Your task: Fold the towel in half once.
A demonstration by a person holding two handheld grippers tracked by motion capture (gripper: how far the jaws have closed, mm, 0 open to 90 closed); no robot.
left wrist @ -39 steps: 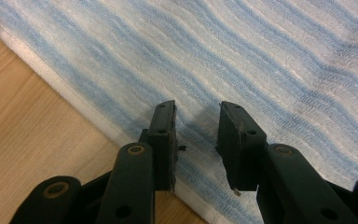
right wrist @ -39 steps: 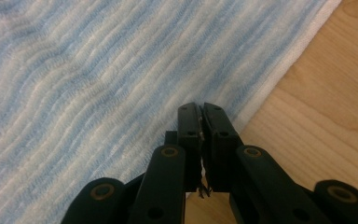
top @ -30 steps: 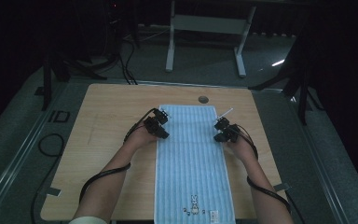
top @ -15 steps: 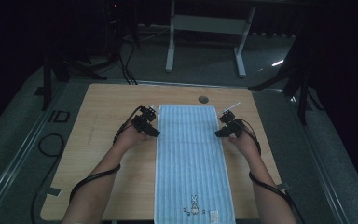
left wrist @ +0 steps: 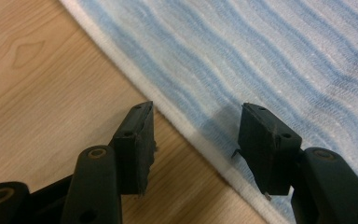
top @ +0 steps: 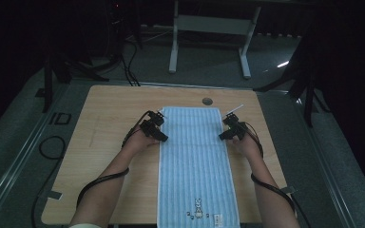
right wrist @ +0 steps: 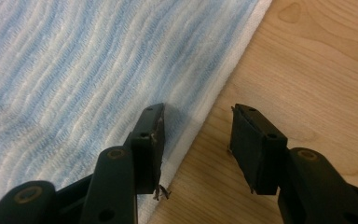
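A long blue-and-white striped towel (top: pixel 195 161) lies flat down the middle of the wooden table (top: pixel 109 109), with a small rabbit print near its front end. My left gripper (top: pixel 159 136) is at the towel's left edge, open, its jaws straddling the white hem (left wrist: pixel 186 135) with one jaw over wood and one over cloth. My right gripper (top: pixel 223 135) is at the towel's right edge, open too, straddling the hem (right wrist: pixel 205 109) the same way. Neither holds anything.
A round cable hole (top: pixel 207 101) is in the table behind the towel's far end. A white stick-like item (top: pixel 235 109) lies near the right gripper. Cables (top: pixel 100 183) trail from both hands. Desk legs (top: pixel 173 42) stand on the floor beyond.
Both grippers have moved outward from over the towel to its side edges and drawn slightly toward me. The towel has not moved.
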